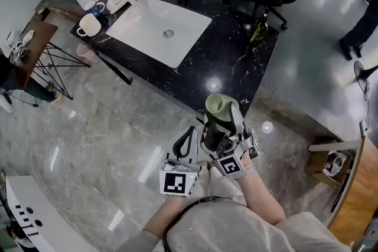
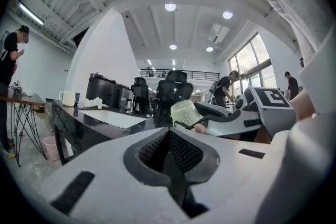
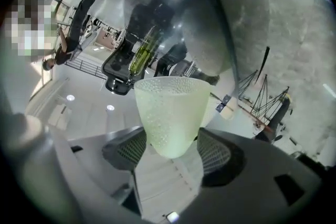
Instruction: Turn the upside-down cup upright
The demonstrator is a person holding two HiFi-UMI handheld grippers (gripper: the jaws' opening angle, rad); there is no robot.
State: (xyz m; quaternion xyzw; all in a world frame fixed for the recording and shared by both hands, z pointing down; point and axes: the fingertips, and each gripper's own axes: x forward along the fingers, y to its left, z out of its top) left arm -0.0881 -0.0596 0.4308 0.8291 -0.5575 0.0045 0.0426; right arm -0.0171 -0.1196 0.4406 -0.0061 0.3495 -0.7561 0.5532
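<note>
Cup (image 3: 168, 118) is airborne, pinched at its narrow base by the right gripper (image 3: 170, 152), with the wide rim pointing away from the jaws. In the head view it sits about over the near edge of the black counter (image 1: 236, 50), right of the sink (image 1: 147, 26). Left gripper (image 2: 169, 157) is just left of it, jaws together on nothing. Risk: the tapered, bumpy wall gives a small hold, so the cup could slip during the turn and fall to the floor (image 1: 106, 127). It could also tip if set on the counter edge.

Bright ceiling lights (image 2: 170, 7) throw glare on the glossy black counter (image 1: 236, 50); both gripper views bulge, with dark, soft edges.
</note>
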